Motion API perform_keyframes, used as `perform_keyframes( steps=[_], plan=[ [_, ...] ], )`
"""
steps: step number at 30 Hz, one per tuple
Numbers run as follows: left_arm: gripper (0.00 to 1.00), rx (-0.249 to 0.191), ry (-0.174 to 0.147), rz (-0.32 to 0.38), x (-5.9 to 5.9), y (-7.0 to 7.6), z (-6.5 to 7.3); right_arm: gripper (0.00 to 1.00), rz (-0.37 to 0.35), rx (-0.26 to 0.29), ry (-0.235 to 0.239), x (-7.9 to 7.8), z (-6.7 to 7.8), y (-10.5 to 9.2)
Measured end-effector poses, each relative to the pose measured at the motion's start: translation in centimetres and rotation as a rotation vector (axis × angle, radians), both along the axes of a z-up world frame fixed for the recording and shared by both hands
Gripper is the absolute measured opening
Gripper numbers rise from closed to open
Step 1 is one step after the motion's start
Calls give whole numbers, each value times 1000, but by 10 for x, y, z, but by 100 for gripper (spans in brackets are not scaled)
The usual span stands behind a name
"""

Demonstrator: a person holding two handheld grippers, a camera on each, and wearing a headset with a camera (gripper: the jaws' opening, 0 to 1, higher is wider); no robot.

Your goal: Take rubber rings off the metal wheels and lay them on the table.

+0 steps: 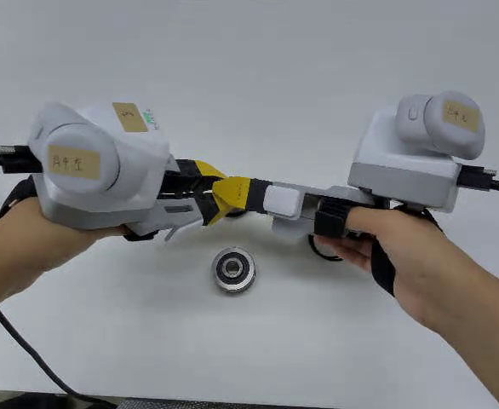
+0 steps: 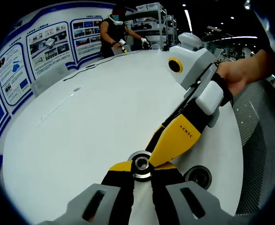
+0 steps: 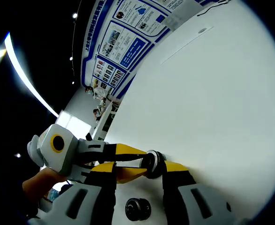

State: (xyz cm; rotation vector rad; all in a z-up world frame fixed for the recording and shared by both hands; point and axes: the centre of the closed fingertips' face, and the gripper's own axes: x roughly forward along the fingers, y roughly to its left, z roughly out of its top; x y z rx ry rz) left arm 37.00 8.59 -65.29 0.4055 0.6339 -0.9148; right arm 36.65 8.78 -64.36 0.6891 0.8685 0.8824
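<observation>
**benchnewb:** how do you get the rubber off without the wheel spinning away on you?

**me:** Going left to right: my left tongs [image 2: 142, 172] are clamped shut on the small round metal wheel [image 2: 141, 164], holding it up off the white surface [image 1: 130, 332]. That side is just the vise, so I'd keep it still. A second metal wheel with a dark rim [image 1: 233, 270] lies flat on the surface just below the tongs, bore facing up, untouched. My right tongs [image 3: 147, 169] come in from the other side, drawn narrow on the rim of the held wheel. I can't tell if the pads bite only the black rubber ring [image 3: 156, 165] or metal too.

**benchnewb:** and which way do you pull?

**me:** It's a short disc, so there's no real long side and the axle line is what counts. In the left gripper view the bore faces back up at the camera. In the right gripper view it's closer to edge-on. I reckon you pinch one spot of rubber, roll it over the lip, then draw it off along that axle line. Tugging sideways probably just stretches it.
</observation>
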Motion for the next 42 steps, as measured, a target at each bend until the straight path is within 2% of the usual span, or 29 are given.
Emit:
perform_keyframes(
  steps=[12, 17, 21, 23, 26, 30, 34, 42],
  plan=[
    [13, 1, 0, 0, 0, 0, 0, 36, -7, 11, 23, 0, -2, -2],
    [13, 0, 0, 1, 0, 0, 0, 33, -13, 3, 19, 0, -1, -5],
    [13, 0, 0, 0, 0, 0, -1, 24, -29, 3, 23, 2, -4, -10],
    [13, 0, -1, -1, 0, 0, -1, 22, -26, 4, 39, 1, -7, -9],
    [13, -1, 0, -1, 0, 0, -1, 19, -26, -15, 30, 2, -9, -9],
    [13, -2, 1, -1, 0, 0, -1, 11, -38, -41, 28, 3, -14, -12],
    [13, -2, 0, 0, 0, 0, -1, 4, -45, -41, 28, 5, -14, -15],
    [13, -2, 1, 0, 0, 0, -1, 3, -45, -51, 24, 6, -15, -16]
  ],
)
